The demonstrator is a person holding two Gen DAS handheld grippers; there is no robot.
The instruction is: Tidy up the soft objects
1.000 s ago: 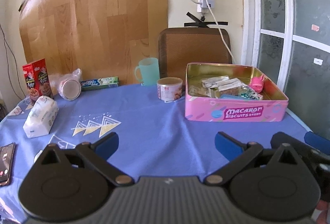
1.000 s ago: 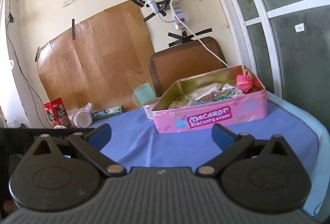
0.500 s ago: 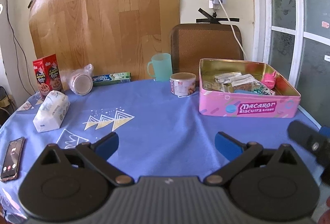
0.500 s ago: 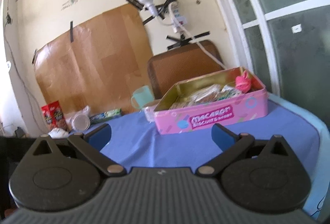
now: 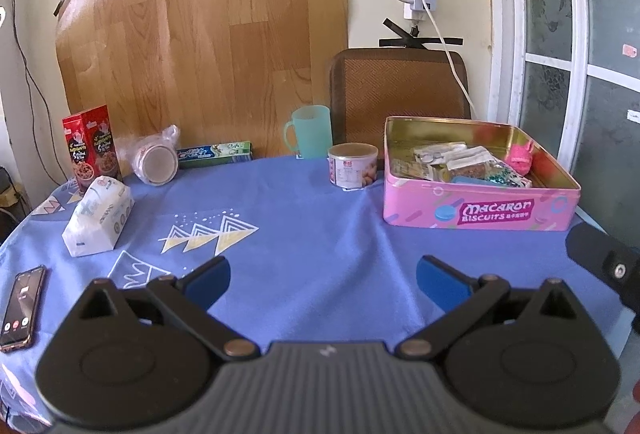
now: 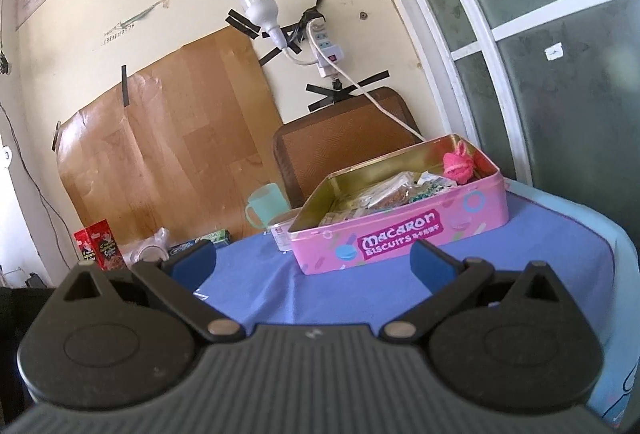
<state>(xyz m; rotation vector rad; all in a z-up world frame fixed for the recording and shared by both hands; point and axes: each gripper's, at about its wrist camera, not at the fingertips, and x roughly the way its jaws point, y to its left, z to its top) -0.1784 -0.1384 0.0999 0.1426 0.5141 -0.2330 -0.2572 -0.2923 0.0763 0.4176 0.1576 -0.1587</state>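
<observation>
A pink "Macaron Biscuits" tin [image 5: 480,210] [image 6: 400,238] stands open at the table's right, holding several packets [image 5: 452,162] and a pink soft toy [image 5: 520,158] [image 6: 458,166] in its far corner. A white tissue pack [image 5: 98,222] lies at the left. My left gripper [image 5: 322,278] hovers open over the blue tablecloth near the front edge, nothing between its blue pads. My right gripper [image 6: 314,260] is open too, held low in front of the tin, empty. Part of the right gripper's body [image 5: 604,266] shows at the right edge of the left wrist view.
Along the back stand a red snack box [image 5: 92,146], a bagged roll [image 5: 154,162], a toothpaste box [image 5: 214,154], a teal mug [image 5: 310,130] and a small can [image 5: 352,166]. A phone [image 5: 22,304] lies at the front left. A chair back [image 5: 400,94] rises behind the table.
Both grippers have drawn back and tilted slightly, so the tin looks smaller in the left wrist view. Nothing was picked up or moved on the table.
</observation>
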